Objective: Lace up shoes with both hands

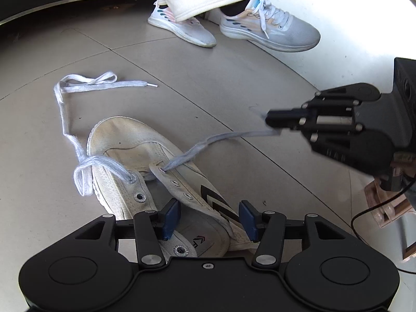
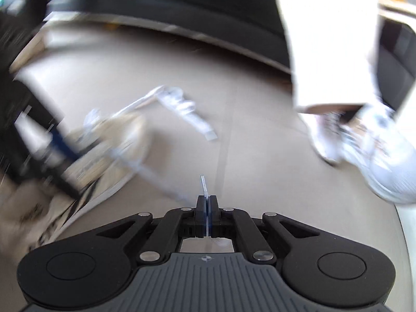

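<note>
My left gripper point(image 1: 209, 219) is half-open, blue pads straddling the heel end of the off-white canvas sneaker point(image 1: 158, 179) lying on the beige tiled floor point(image 1: 182, 83); I can't tell if the pads press it. My right gripper point(image 2: 206, 204) is clamped on the flat pale-blue woven shoelace point(image 1: 197, 148), near its clear tip, drawn out from an upper metal eyelet. Open floor lies beyond the toe. The lace's other end point(image 1: 85, 83) loops loosely on the tiles. A person's grey mesh trainers point(image 1: 270, 28) stand well apart.
</note>
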### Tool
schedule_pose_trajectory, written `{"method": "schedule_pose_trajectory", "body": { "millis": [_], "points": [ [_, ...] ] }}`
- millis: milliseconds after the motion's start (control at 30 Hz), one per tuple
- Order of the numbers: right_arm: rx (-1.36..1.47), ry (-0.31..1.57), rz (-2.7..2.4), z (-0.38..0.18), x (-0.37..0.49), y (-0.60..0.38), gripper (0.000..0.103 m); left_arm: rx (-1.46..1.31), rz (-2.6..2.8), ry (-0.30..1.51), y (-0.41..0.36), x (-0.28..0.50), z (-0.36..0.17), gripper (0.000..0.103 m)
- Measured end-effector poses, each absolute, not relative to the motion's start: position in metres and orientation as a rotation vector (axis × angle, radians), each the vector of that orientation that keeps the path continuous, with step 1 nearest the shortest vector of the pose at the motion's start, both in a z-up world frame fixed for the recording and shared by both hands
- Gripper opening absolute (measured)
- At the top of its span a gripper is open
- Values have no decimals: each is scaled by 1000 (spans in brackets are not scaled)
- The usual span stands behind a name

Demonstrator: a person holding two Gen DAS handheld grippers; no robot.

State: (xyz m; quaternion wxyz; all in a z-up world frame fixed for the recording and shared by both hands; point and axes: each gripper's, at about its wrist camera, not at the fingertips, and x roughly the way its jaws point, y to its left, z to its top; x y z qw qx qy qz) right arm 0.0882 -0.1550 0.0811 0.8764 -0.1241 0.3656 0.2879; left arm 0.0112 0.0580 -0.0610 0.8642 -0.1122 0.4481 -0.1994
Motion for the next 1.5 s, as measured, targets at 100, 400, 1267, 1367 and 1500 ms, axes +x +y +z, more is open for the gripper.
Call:
{"method": "schedule_pose_trajectory", "body": {
  "millis": [100,400,1267,1367,1500],
  "points": [
    [-170,810,409,78,115,-180,4,-233,-418,939,58,11,-60,50],
    [54,940,267,38,135,-200,10,-236,-415,939,58,11,-59,50],
    [233,1129,165,-14,191,-155,58,-237,-493,978,62,10,-57,54],
    [94,1092,206,-11,183,-131,41,-241,-496,977,63,9,-57,54],
    [38,1083,275,-6,179,-113,1,-243,-499,975,63,9,-57,54]
  ]
}}
